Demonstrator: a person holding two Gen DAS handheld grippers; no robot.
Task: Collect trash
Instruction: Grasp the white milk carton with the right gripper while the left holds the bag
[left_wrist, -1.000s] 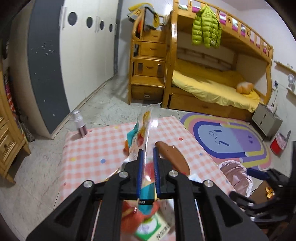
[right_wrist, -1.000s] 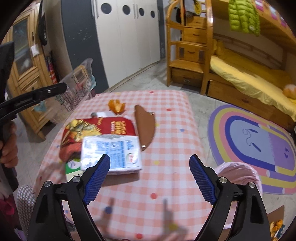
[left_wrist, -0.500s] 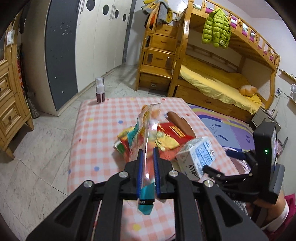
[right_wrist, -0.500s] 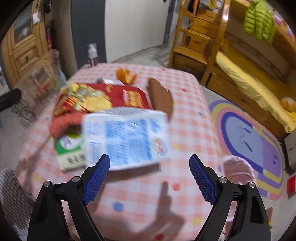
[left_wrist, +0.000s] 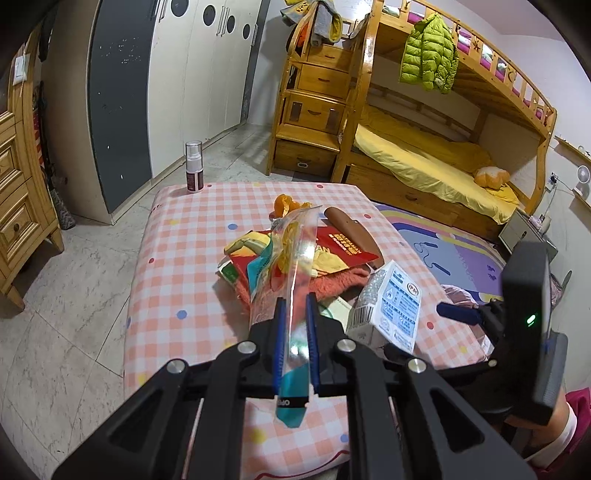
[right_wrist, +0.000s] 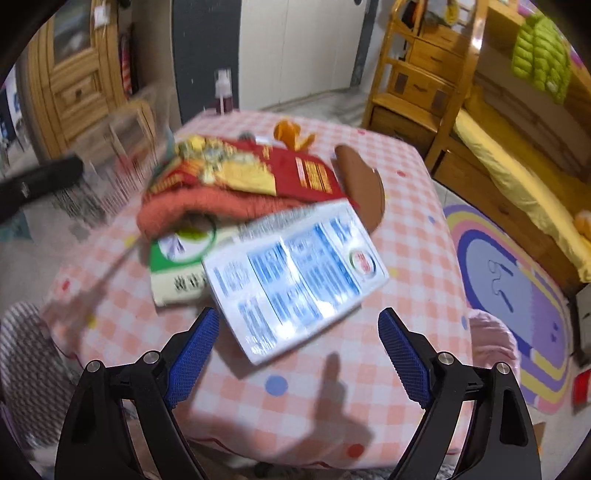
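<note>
Your left gripper (left_wrist: 294, 332) pinches clear plastic bag (left_wrist: 291, 258); your right gripper (right_wrist: 297, 354) wide open, empty, just short of milk carton (right_wrist: 295, 273).

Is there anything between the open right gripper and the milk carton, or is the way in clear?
Nothing visible blocks it. The right gripper has its jaws wide open just short of the milk carton, whose near corner points into the gap. The green-and-white packet lies beside it.
</note>
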